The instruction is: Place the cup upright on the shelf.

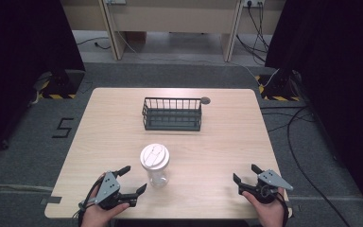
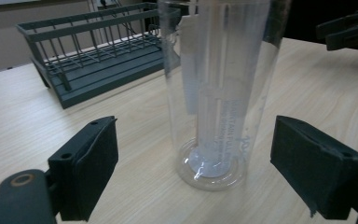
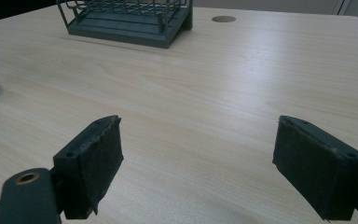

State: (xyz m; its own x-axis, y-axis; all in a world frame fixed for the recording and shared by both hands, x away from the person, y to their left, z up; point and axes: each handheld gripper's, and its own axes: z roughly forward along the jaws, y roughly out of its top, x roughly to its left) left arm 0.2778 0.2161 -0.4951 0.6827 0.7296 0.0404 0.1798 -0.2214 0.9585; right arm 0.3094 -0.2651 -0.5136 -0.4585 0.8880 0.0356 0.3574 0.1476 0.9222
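- Tumbler (image 1: 155, 164), a clear plastic one with a white lid, stands upright on the wooden surface (image 1: 217, 137) at lower centre of the high view, untouched, so I judge the work barely begun: no grasp is made and nothing is lifted.
- Behind it, toward upper centre of that frame and well apart, sits the dark wire basket (image 1: 172, 114), which holds nothing; it looks the likely destination, though that is a guess.
- At lower left of the frame the left tool (image 1: 131, 181) is released, its jaws spread wide and aimed at the tumbler, just beside it. In the left gripper view the tumbler's base stands between the two pads (image 2: 89, 169) but farther off, with no contact.
- At lower right the right tool (image 1: 246, 176) is likewise released, well apart from the tumbler, over bare wood.
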